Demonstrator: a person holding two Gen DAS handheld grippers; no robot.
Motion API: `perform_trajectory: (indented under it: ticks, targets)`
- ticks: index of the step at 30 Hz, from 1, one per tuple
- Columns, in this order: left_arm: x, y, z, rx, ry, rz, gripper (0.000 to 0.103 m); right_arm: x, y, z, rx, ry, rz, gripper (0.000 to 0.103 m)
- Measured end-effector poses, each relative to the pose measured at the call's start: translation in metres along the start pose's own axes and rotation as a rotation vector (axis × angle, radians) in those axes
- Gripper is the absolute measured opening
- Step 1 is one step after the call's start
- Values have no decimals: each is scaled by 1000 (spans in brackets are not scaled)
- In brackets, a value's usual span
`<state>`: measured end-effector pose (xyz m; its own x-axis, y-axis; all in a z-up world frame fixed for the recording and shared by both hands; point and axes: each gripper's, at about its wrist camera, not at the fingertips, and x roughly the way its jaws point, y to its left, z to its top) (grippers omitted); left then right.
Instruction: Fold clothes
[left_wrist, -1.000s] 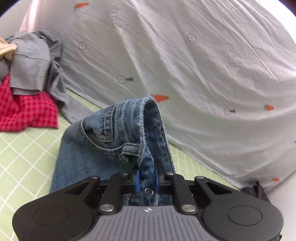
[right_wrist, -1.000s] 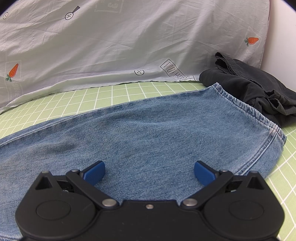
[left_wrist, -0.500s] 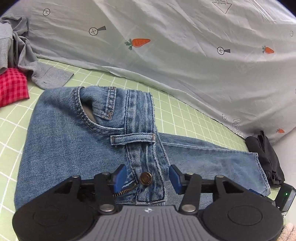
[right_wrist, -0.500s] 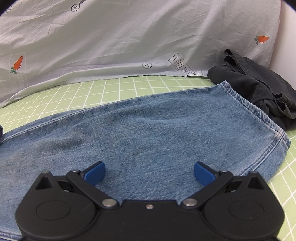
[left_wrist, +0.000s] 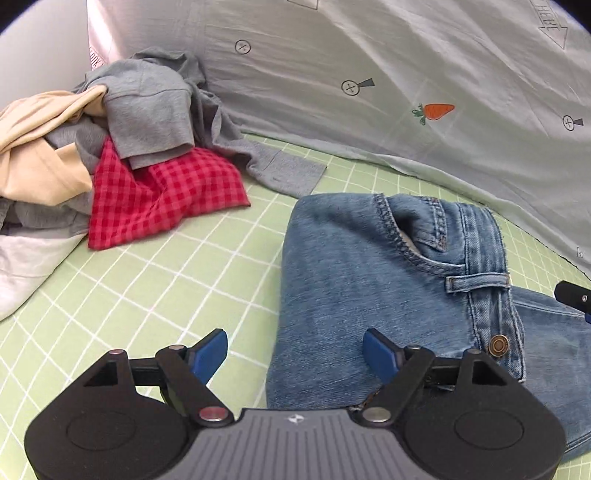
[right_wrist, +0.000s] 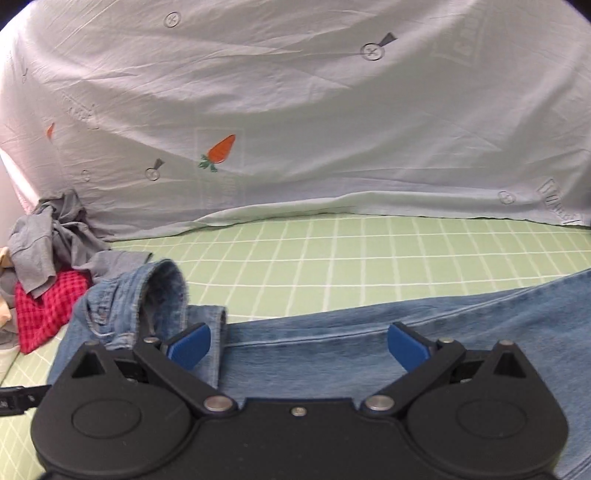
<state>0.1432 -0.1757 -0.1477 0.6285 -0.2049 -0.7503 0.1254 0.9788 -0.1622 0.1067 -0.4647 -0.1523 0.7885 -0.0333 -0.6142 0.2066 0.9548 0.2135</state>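
A pile of grey, cream and red checked clothes (left_wrist: 122, 155) is lying far to the left of the left gripper (left_wrist: 295, 352), whose fingers (left_wrist: 380, 354) are spreading wide and holding nothing. Blue jeans (left_wrist: 369, 280) are lying on the green grid sheet (left_wrist: 155, 280), under its right finger. The right gripper (right_wrist: 299, 349) is hovering over the jeans leg, its fingers wide apart and empty.

left gripper (left_wrist: 295, 350): jaws apart | right gripper (right_wrist: 297, 345): jaws apart

Black gripper (left_wrist: 295, 350), blue fingertips (left_wrist: 380, 354)
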Motion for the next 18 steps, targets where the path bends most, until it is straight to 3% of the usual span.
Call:
perform_trajectory:
  ticks: [3,6,15,16,18]
  targets:
    - [9,17,-3,-33,35,59,83,14,28,1,4,40,89,103]
    - [13,19,-5,-35,39,64,85,30,50,-4,-2,98,138,103]
    - [20,24,-6,-62,48,67,89,67,66,-31,-9,239,167,97]
    - [21,24,-6,-63,48,68,89,70,64,-32,11,248,183,93]
    - [22,25,-6,-71,50,65,89,71,62,-33,25,251,233,74]
